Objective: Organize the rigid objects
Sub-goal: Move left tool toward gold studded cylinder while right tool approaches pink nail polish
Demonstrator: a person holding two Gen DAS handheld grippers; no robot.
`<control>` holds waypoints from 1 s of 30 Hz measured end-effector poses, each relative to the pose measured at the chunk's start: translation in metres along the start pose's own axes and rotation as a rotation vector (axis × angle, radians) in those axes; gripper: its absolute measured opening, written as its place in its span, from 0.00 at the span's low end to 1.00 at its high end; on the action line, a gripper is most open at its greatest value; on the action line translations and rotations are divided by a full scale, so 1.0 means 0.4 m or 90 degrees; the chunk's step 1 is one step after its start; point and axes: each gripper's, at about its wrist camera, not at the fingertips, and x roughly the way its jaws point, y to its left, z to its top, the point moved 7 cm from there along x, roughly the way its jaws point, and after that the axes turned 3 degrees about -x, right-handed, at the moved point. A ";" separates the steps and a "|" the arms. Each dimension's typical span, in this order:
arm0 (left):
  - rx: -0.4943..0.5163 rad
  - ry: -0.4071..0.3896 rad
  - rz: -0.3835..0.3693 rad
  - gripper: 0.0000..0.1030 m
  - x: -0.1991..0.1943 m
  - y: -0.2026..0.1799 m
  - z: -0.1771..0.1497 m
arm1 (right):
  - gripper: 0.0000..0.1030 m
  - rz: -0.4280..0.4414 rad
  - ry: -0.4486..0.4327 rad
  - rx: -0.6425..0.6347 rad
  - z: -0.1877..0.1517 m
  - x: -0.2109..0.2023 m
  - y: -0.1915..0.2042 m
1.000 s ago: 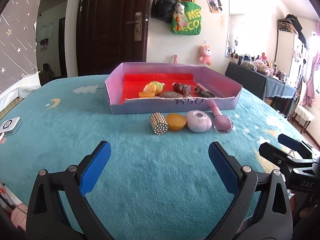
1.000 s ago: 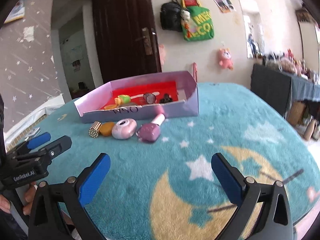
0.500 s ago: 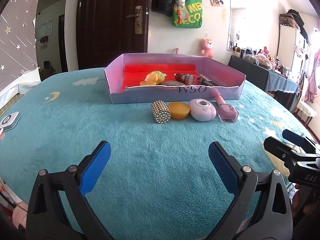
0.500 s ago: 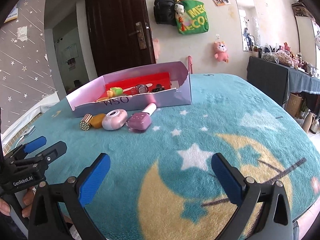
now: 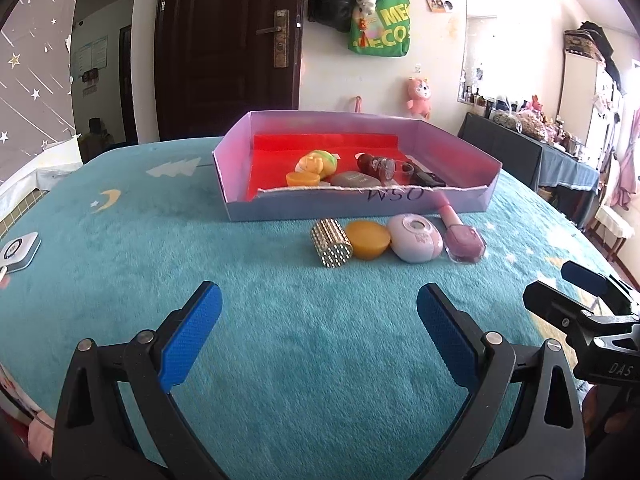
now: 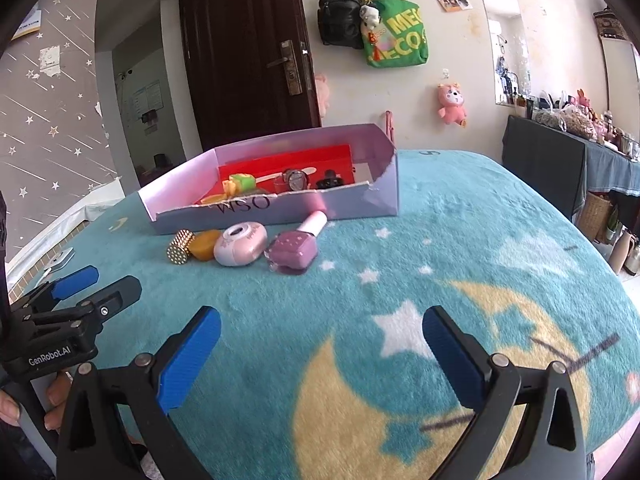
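Left gripper [image 5: 318, 332]: jaws spread wide and empty, blue-padded fingers [image 5: 191, 336] held above the teal blanket [image 5: 200, 248], well short of the objects. Right gripper [image 6: 320, 344]: jaws likewise wide apart with nothing between them, poised over the yellow moon pattern [image 6: 332, 412] on the near right of the blanket. Each gripper also appears at the edge of the other's view, side by side and apart.

Lilac box [image 5: 240, 204]: shallow cardboard tray with a red floor, marked "WSO" on its near wall, standing on the far middle of the blanket. Inside it lie a yellow-green toy [image 5: 316, 163], an orange piece [image 5: 303, 179], a grey oval [image 5: 354, 179], a dark red item [image 5: 376, 164] and a black item [image 5: 428, 178]; their finer details cannot be made out.

Row of four objects on the blanket just in front of the box's near wall, from left to right: a gold studded cylinder [image 5: 331, 243] lying on its side; an orange rounded block [image 5: 367, 239] touching it; a pale pink oval case [image 5: 414, 238] just beside that; and a purple nail polish bottle [image 5: 464, 237] lying flat, its pink cap [image 5: 449, 216] pointing toward the box and reaching the box wall.

A small white device [image 5: 18, 251] lies at the far left edge of the blanket.
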 end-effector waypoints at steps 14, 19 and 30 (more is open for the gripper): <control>-0.002 0.069 0.005 0.97 0.102 0.016 0.067 | 1.00 0.012 0.037 0.004 0.095 0.073 0.010; 0.007 0.104 0.018 0.97 0.138 0.024 0.071 | 1.00 -0.001 0.063 -0.017 0.114 0.112 0.016; 0.032 0.168 0.039 0.97 0.188 0.042 0.069 | 1.00 -0.082 0.179 -0.076 0.109 0.202 0.010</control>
